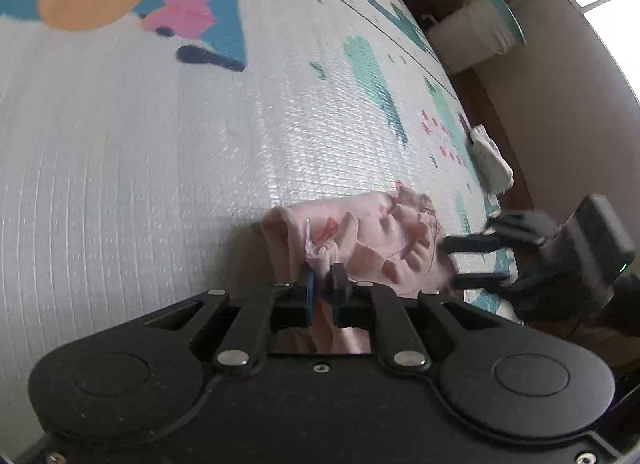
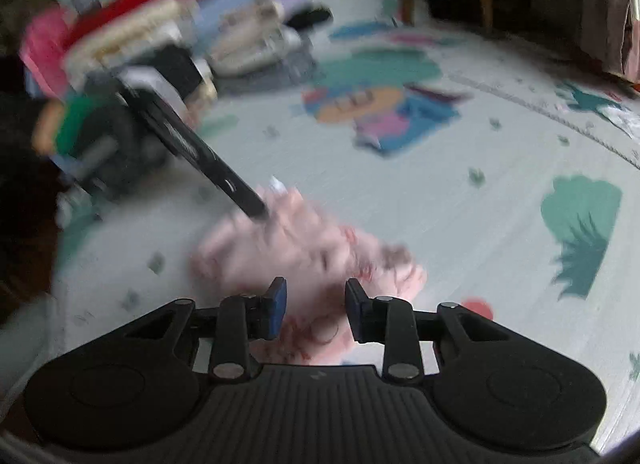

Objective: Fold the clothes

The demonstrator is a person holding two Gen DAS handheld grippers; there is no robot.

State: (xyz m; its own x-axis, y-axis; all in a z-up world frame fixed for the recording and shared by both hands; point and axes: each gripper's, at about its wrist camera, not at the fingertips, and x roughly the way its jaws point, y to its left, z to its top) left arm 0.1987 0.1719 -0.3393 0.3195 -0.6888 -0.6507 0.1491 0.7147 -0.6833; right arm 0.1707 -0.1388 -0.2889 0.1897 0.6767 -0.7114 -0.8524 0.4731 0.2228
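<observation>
Fingers of the left gripper (image 1: 323,278): pinched shut on a bunched fold of the pink garment (image 1: 360,240), probably to pin one edge while the fold is set. Right gripper (image 2: 316,304): fingers parted, cloth lying between them but not pressed, so nothing held on that side; likely freed for a new hold. Garment: small, frilled, crumpled low on the play mat (image 1: 160,164), which lies on the floor. Beyond: a stack of folded clothes (image 2: 120,24), seemingly finished work. Unclear: garment type, sleeves and hem lost in the crumple; the right wrist view is smeared; a pale cloth bundle (image 1: 490,156) at the mat's edge cannot be identified.
</observation>
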